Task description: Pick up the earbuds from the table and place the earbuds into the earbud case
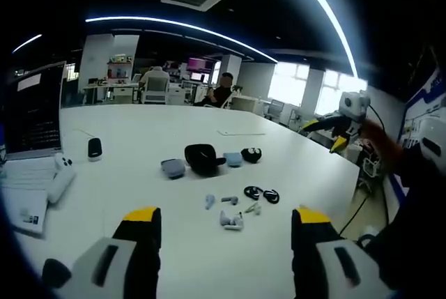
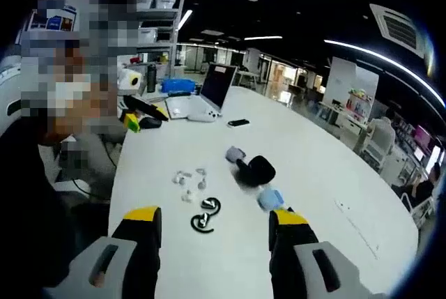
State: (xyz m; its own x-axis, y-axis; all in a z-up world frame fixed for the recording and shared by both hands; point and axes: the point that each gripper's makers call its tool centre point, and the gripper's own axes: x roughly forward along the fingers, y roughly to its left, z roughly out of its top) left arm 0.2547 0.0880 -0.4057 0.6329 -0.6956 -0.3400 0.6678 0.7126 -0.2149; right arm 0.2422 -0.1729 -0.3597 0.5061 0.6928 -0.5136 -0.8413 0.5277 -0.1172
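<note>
Right now both grippers hover above a big white table [image 1: 139, 139] with nothing between their jaws. In the left gripper view, the left gripper [image 1: 224, 233] has its yellow-tipped jaws spread wide apart, and the small earbuds [image 1: 232, 221] lie scattered on the table just ahead of it, toward twelve o'clock. Two black ear-hook earbuds [image 1: 261, 194] sit beside them at about one o'clock. Farther along, a black open earbud case [image 1: 203, 157] stands in the middle of a row, with a grey case [image 1: 173, 167] just to its nine o'clock side, a light blue case [image 1: 233, 159] to its three o'clock side, and a dark round case [image 1: 251, 154] beyond that. An open laptop [image 1: 31, 114] rests at the nine o'clock edge, and the other gripper [image 1: 346, 121] shows well off at three o'clock. In the right gripper view, the right gripper [image 2: 214, 240] is likewise open and empty; the black hook earbuds [image 2: 205, 214] lie just ahead of its jaws, the white earbuds [image 2: 189, 182] a little past them at eleven o'clock, and the black case [image 2: 256, 170] at one o'clock with the light blue case [image 2: 270, 198] close beside it.
</note>
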